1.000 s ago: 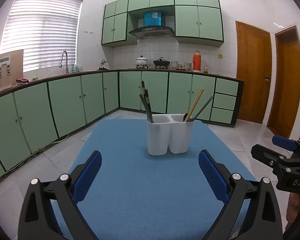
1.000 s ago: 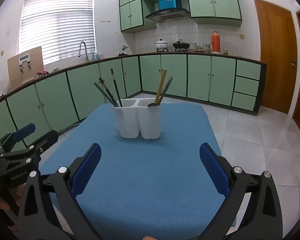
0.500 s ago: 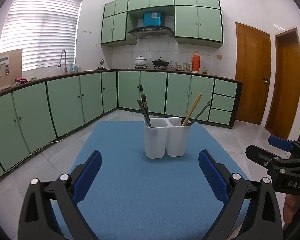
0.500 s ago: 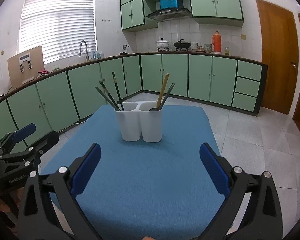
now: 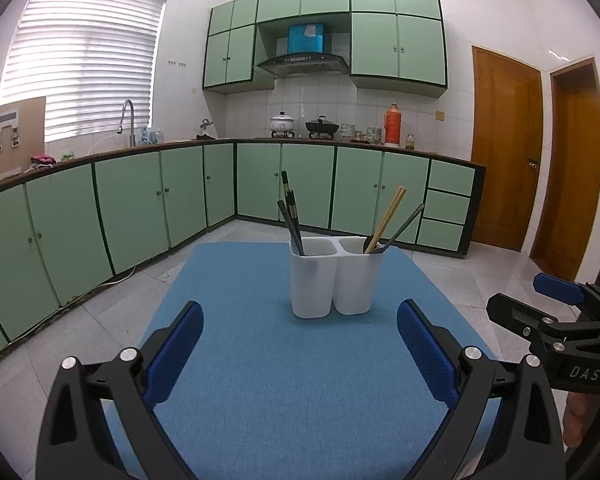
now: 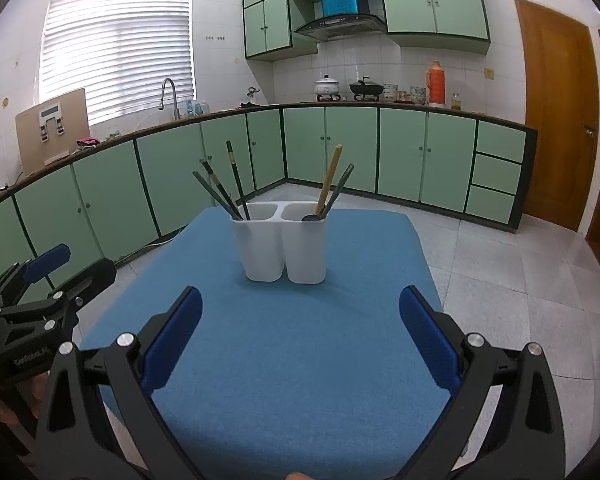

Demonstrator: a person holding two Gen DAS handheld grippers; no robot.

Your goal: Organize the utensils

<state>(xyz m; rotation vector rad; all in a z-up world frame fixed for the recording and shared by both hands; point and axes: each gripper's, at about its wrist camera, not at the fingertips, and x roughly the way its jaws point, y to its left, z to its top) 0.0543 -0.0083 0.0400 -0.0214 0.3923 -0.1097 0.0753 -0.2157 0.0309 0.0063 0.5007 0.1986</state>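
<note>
A white two-compartment utensil holder (image 5: 332, 280) (image 6: 284, 248) stands on the blue mat (image 5: 292, 380) (image 6: 300, 344). Its left compartment holds dark chopsticks (image 5: 290, 216) (image 6: 224, 188). Its right compartment holds wooden chopsticks (image 5: 388, 216) (image 6: 329, 180) and a dark spoon (image 5: 402, 226) (image 6: 334, 196). My left gripper (image 5: 298, 354) is open and empty, short of the holder. My right gripper (image 6: 300, 338) is open and empty, also short of the holder. Each gripper shows at the edge of the other's view.
Green kitchen cabinets (image 5: 140, 200) run along the left and back walls, with a tiled floor (image 6: 520, 264) around the mat-covered table. Two wooden doors (image 5: 504, 168) stand at the right.
Both views have tilted up slightly, so the holder sits lower in each frame. Both grippers stay open and empty.
</note>
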